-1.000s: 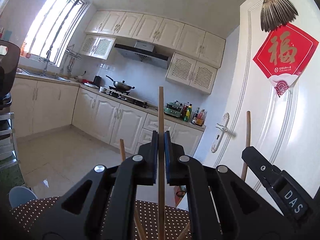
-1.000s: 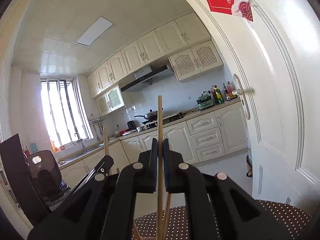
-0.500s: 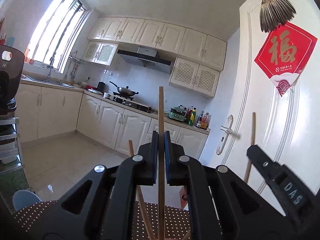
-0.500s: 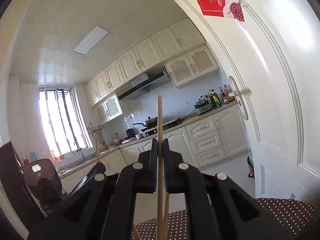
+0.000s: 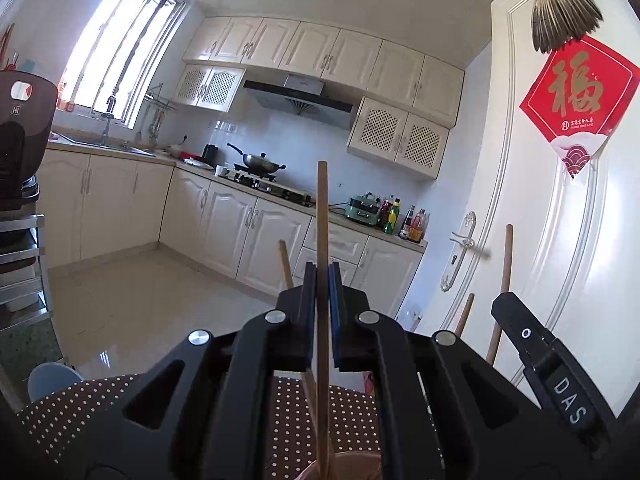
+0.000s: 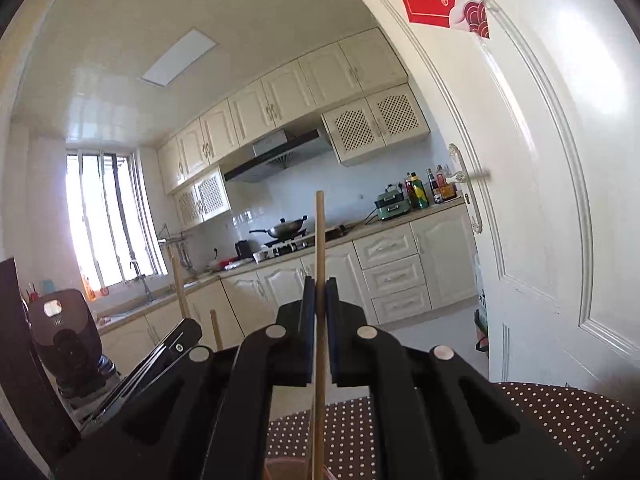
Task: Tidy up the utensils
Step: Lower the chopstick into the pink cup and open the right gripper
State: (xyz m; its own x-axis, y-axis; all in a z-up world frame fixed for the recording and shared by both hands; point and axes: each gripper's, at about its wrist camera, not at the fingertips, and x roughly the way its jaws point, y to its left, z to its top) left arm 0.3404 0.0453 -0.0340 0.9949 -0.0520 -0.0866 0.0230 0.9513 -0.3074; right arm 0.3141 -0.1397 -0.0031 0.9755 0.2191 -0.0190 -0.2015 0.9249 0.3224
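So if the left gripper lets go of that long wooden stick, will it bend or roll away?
The wooden stick looks straight and stiff above the shut left gripper, so it probably won't bend. It looks thin and round, so it's likely light and may roll on the dotted cloth.

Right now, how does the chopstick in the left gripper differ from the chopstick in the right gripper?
The left gripper clamps its chopstick with a second loose stick leaning just beside it; the right gripper holds its chopstick with no stick close by. The left chopstick looks darker and thicker; the right one paler and thinner. Both stand upright, pinched between shut blue pads, over the dotted cloth.
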